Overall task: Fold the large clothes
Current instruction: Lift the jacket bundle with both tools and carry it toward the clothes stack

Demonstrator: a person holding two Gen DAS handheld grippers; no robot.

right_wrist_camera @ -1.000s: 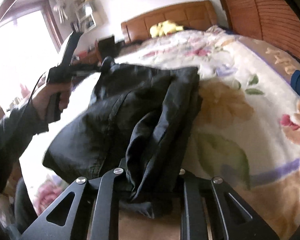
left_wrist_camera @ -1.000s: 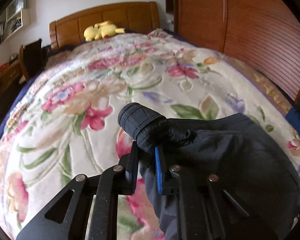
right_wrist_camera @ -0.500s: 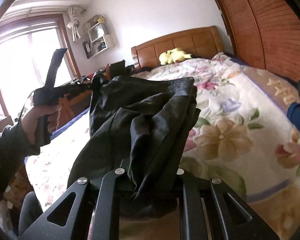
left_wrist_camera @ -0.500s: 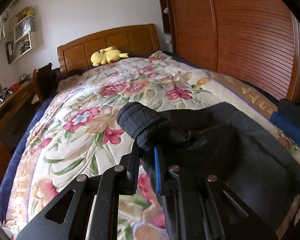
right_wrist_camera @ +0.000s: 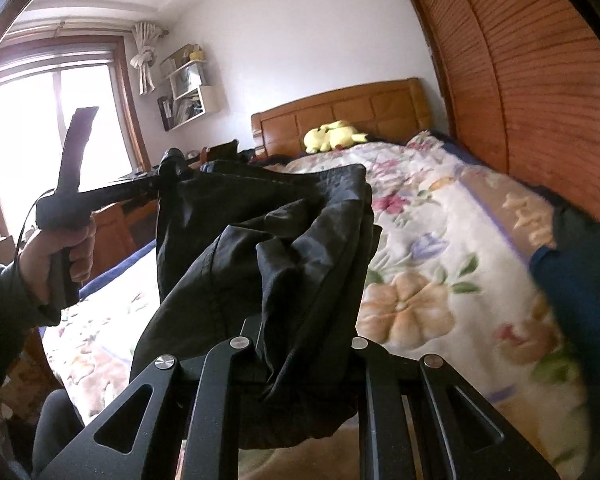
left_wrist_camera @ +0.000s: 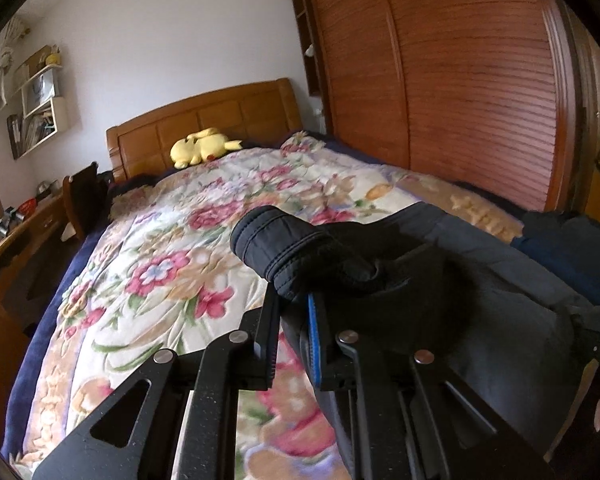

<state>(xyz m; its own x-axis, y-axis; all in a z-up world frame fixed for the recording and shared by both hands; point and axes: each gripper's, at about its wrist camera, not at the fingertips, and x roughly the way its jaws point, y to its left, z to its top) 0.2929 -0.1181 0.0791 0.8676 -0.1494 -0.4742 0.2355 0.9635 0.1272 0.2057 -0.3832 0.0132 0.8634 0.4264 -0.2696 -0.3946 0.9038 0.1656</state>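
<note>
A large black garment point(left_wrist_camera: 440, 280) hangs in the air above the floral bed cover point(left_wrist_camera: 180, 240), stretched between both grippers. My left gripper point(left_wrist_camera: 294, 320) is shut on a stitched hem of it, which bulges forward past the fingers. My right gripper point(right_wrist_camera: 304, 356) is shut on a bunched fold of the same garment point(right_wrist_camera: 284, 248). In the right wrist view my left gripper point(right_wrist_camera: 172, 172) shows at the left, held by a hand, pinching the garment's far corner. The fingertips of the right gripper are hidden by cloth.
The bed point(right_wrist_camera: 440, 260) fills the room's middle, with a wooden headboard point(left_wrist_camera: 204, 124) and a yellow plush toy point(left_wrist_camera: 200, 148) at its head. A wooden slatted wardrobe point(left_wrist_camera: 460, 80) runs along the right. Dark blue clothing point(right_wrist_camera: 580, 280) lies at the bed's right edge. A desk point(left_wrist_camera: 16, 236) stands left.
Both grippers have risen and tilted upward, lifting the black garment off the bed cover. Both grips are unchanged.
</note>
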